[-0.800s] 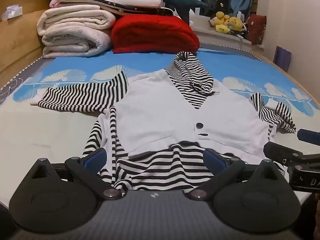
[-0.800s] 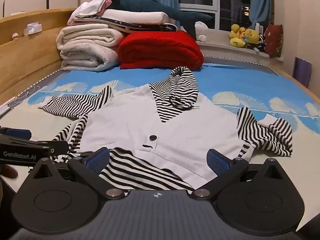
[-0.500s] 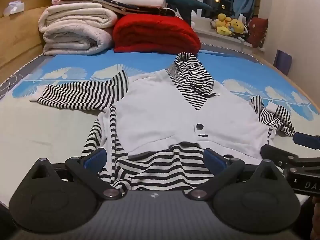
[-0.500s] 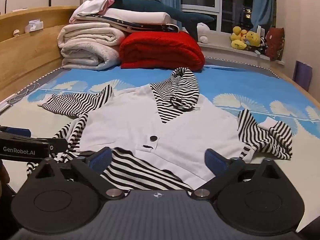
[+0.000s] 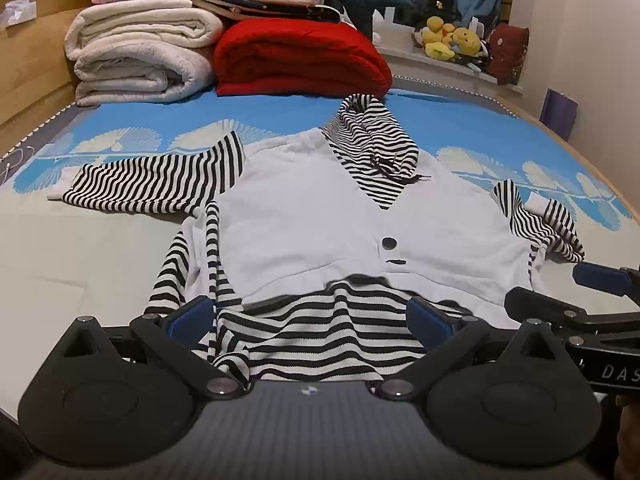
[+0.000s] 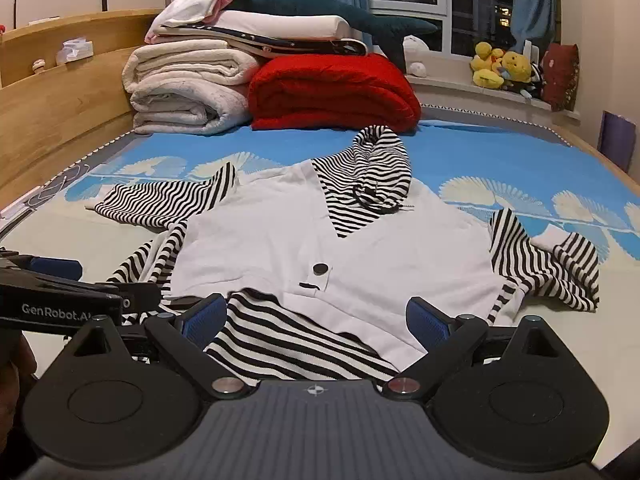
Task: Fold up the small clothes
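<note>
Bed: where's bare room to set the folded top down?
Bare sheet left of the striped top, below its spread sleeve. Blue strip between the hood and the right bed edge. Crowded: folded blankets and red blanket at the head.

The small white-and-striped hooded top's (image 5: pixel 352 224) near hem was hidden behind each gripper body; the white printed lettering (image 6: pixel 60 309) was cut off.
</note>
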A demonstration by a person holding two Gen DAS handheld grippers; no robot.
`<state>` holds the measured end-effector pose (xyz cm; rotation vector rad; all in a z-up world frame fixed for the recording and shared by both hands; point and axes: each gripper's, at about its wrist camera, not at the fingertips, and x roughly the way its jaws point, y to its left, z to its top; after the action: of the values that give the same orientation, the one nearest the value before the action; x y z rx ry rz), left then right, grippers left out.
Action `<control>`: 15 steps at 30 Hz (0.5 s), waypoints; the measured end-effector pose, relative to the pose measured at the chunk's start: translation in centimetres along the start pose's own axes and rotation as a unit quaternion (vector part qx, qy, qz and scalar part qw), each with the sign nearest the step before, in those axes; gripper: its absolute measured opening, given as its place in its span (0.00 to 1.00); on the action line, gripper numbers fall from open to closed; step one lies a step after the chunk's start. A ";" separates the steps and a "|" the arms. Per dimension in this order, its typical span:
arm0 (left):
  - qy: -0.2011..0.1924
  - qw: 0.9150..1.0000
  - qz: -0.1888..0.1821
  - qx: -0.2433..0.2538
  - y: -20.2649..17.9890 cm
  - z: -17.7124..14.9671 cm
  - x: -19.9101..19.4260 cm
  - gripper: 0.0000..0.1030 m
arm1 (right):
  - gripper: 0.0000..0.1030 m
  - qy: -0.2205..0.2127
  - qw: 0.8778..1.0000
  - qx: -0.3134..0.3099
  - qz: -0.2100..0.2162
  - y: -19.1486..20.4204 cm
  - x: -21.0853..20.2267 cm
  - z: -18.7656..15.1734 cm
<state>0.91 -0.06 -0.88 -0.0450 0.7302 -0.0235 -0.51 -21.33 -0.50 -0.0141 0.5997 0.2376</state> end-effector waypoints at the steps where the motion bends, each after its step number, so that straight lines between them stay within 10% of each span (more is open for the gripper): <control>1: 0.000 1.000 0.000 -0.001 0.0 0.0 0.0 0.99 | 0.94 0.001 1.000 0.002 0.000 -0.1 0.0 0.0; 15: 0.006 1.000 -0.002 0.003 -0.2 -0.1 0.3 0.99 | 0.94 0.009 1.000 0.005 0.002 0.1 0.5 0.0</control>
<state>1.06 -0.26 -1.10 -0.0415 0.7425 -0.0302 -0.10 -21.17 -0.76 -0.0061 0.6194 0.2385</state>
